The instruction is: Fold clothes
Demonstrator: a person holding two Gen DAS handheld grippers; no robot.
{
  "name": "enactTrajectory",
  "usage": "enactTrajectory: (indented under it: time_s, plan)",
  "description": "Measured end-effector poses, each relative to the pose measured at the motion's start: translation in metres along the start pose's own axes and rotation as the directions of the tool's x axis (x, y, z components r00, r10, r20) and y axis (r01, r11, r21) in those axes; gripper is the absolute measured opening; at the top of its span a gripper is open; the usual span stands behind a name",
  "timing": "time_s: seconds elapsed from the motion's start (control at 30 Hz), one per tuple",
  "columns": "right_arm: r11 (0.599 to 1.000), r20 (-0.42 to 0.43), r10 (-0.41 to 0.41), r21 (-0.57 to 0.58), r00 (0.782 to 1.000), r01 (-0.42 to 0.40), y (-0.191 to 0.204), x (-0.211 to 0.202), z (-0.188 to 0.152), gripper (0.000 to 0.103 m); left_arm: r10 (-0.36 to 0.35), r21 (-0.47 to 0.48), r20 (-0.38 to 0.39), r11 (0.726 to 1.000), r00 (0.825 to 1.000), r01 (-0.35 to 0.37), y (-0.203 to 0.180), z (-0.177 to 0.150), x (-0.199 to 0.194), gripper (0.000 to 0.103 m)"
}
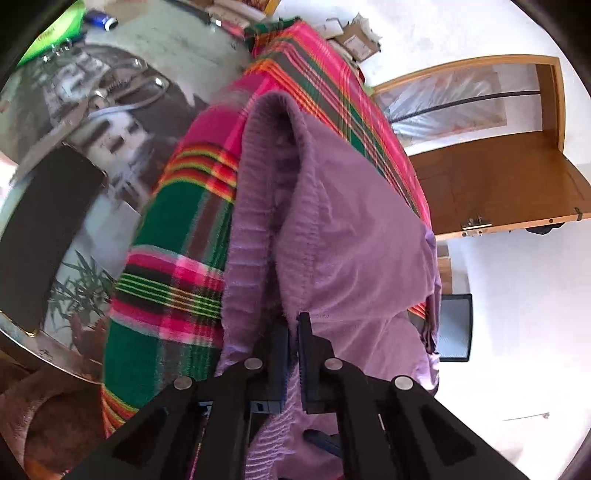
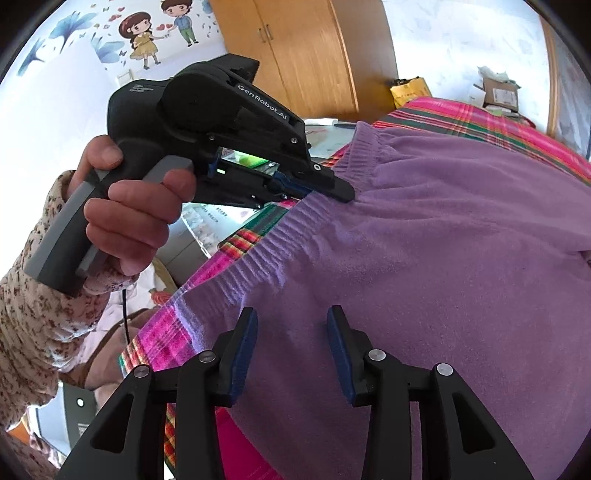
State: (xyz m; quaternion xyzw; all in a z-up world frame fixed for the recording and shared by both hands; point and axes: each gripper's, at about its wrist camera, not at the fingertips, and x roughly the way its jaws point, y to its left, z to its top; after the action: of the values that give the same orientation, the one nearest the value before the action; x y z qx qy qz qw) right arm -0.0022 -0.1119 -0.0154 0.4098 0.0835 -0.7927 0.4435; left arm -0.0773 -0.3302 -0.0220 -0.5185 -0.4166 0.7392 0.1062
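Around me the room crowds in: a wooden door [image 1: 491, 184] stands open at the far right in my left wrist view, cardboard boxes [image 1: 354, 37] sit past the far end of the bed, and to the left a glossy round tabletop [image 1: 74, 184] carries a dark phone [image 1: 44, 236] and some blurred clutter. From my right wrist view I see a wooden wardrobe [image 2: 306, 51] and a cartoon wall sticker [image 2: 159, 33] of two children on the white wall. Nothing lies between my grippers and the cloth. The purple garment [image 2: 424, 266] is spread over a plaid blanket [image 1: 177, 266] of pink, green and orange stripes, woolly and slightly fuzzy. The garment is soft fleece with a ribbed, gathered waistband [image 2: 280, 236] running along its left edge. My left gripper [image 1: 291, 332] has its jaws nearly closed, pinching a raised fold of the purple fabric by a stitched seam, so the cloth rises in a ridge away from the tips. In the right wrist view that same gripper [image 2: 341, 192] is seen from the side, its black body gripped by my left hand [image 2: 129, 214] in a flowered sleeve [image 2: 33, 314], its tips biting the far end of the waistband. My right gripper [image 2: 291, 325] hangs with its jaws wide apart just above the near part of the garment, its blue-padded fingers [image 2: 243, 347] holding nothing.
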Motion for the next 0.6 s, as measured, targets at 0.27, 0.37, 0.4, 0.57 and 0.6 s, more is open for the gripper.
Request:
enactTrajectory:
  time_s: [0.27,0.37,0.4,0.57,0.6]
  plan:
    - [0.983,-0.003,-0.124,-0.137,0.992,0.122,0.028,0.003,-0.006,0.005,-0.023,0.018,0.078,1.000,0.997,0.021,-0.005,-0.001,-0.018,0.004]
    - [0.983,0.022,-0.117,-0.137,0.993,0.119,0.030,-0.005,-0.004,0.002,-0.036,0.027,0.107,0.999,0.994,0.034,-0.005,-0.002,-0.030,0.003]
    - [0.984,0.041,-0.112,-0.137,0.993,0.117,0.032,-0.010,-0.003,0.002,-0.041,0.030,0.117,0.999,0.992,0.038,-0.005,-0.002,-0.034,0.003]
    - [0.973,0.118,-0.099,-0.195,0.988,0.121,0.051,-0.030,0.009,0.002,-0.060,0.037,0.160,0.998,0.985,0.055,-0.001,-0.004,-0.050,0.003]
    - [0.971,0.119,-0.097,-0.206,0.988,0.120,0.054,-0.029,0.011,0.002,-0.056,0.025,0.157,0.998,0.986,0.053,0.002,-0.004,-0.048,0.003]
